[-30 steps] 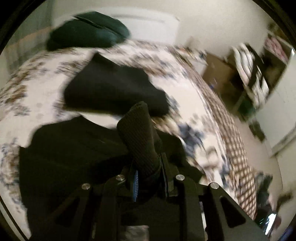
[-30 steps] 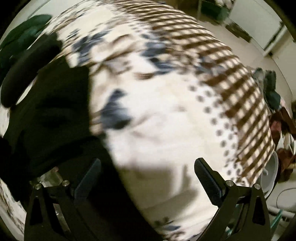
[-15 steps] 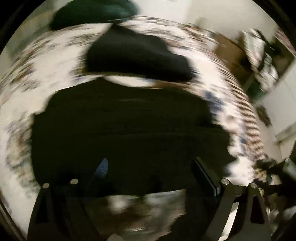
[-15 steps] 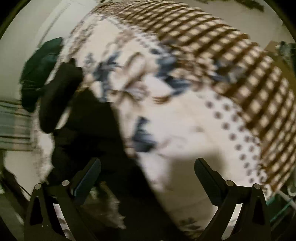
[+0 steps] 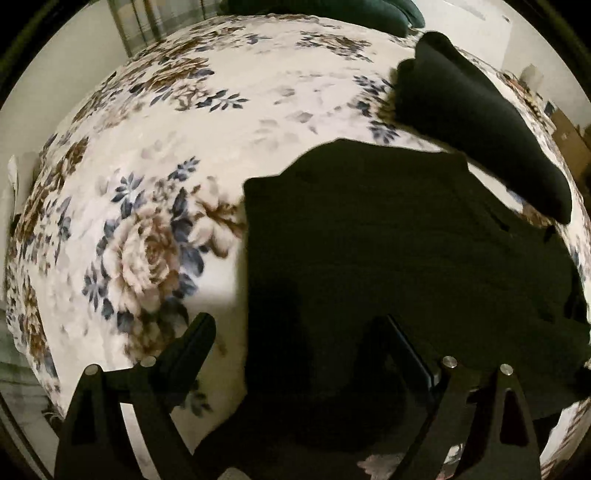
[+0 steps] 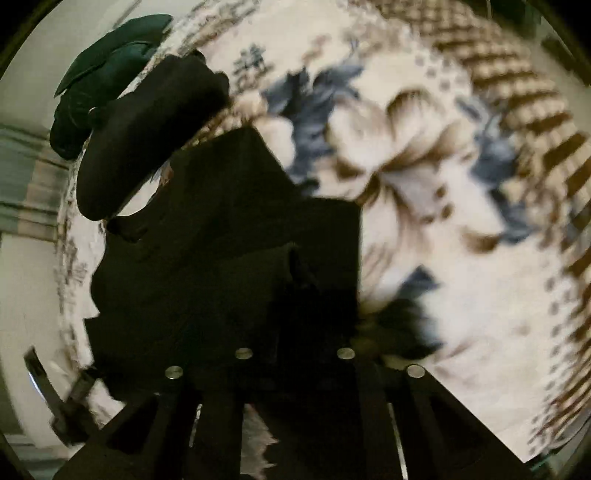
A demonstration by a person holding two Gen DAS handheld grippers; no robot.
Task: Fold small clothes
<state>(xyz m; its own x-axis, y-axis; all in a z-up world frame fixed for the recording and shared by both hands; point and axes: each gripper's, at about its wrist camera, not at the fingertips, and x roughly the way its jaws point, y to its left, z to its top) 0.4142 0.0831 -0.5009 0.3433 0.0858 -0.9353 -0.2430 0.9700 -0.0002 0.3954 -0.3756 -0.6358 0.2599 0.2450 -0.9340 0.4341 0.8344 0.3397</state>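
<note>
A black garment (image 5: pixel 388 251) lies spread on the flowered bedspread (image 5: pixel 147 184). It also shows in the right wrist view (image 6: pixel 221 240). My left gripper (image 5: pixel 295 332) is open, with its jaws straddling the garment's near left edge just above it. My right gripper (image 6: pixel 295 321) is shut on a raised fold of the black garment near its right edge. A second black folded piece (image 5: pixel 476 122) lies beyond the garment; it shows in the right wrist view (image 6: pixel 147 129) too.
A dark green pillow (image 6: pixel 103 85) lies at the head of the bed, also seen in the left wrist view (image 5: pixel 332 11). The bed's checked border (image 6: pixel 517 92) runs along its right edge. Striped curtains (image 5: pixel 155 22) hang behind the bed.
My left gripper let go of the black fold, opened and swung left over the garment's edge. My right gripper moved onto the garment and shut on a fold of it.
</note>
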